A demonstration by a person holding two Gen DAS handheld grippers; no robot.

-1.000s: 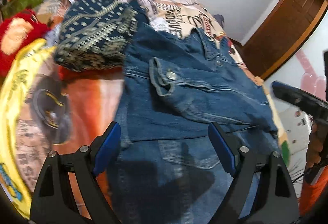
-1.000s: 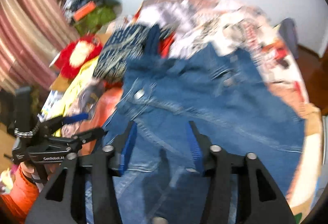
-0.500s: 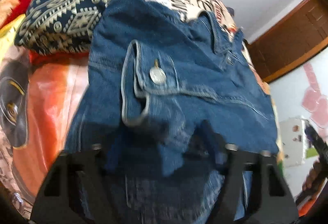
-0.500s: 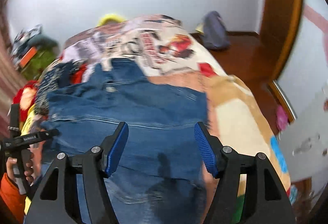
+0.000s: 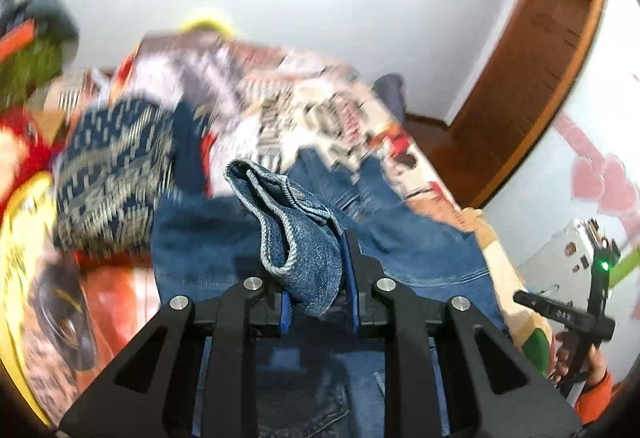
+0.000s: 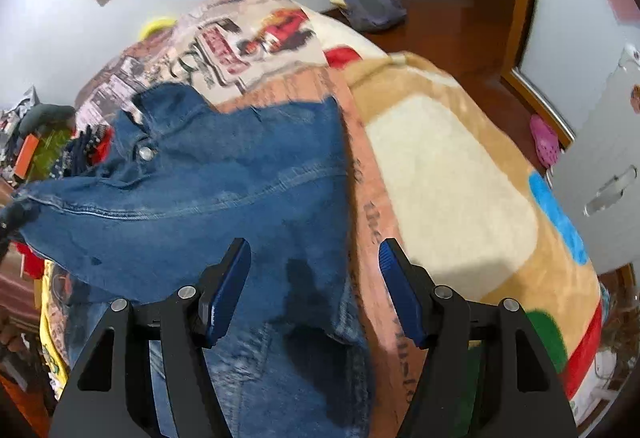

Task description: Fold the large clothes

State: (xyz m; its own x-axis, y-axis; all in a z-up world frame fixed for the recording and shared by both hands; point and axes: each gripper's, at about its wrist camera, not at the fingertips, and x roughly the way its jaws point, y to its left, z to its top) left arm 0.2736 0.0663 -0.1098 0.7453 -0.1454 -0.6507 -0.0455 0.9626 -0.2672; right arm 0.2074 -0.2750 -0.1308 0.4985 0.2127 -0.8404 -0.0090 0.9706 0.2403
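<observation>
Left gripper (image 5: 316,274) clamped tight on the buttoned cuff (image 5: 288,213) of the denim jacket (image 6: 224,189), lifting it clear. Right gripper (image 6: 316,290) spread wide, hovering over the jacket's right edge. Jacket sprawled mid-bed on the printed blanket (image 6: 448,165).

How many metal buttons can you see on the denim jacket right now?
2. One button sits on the cuff pinched in the left hand-held gripper; another button is near the collar of the denim jacket. Folds may hide more.
</observation>
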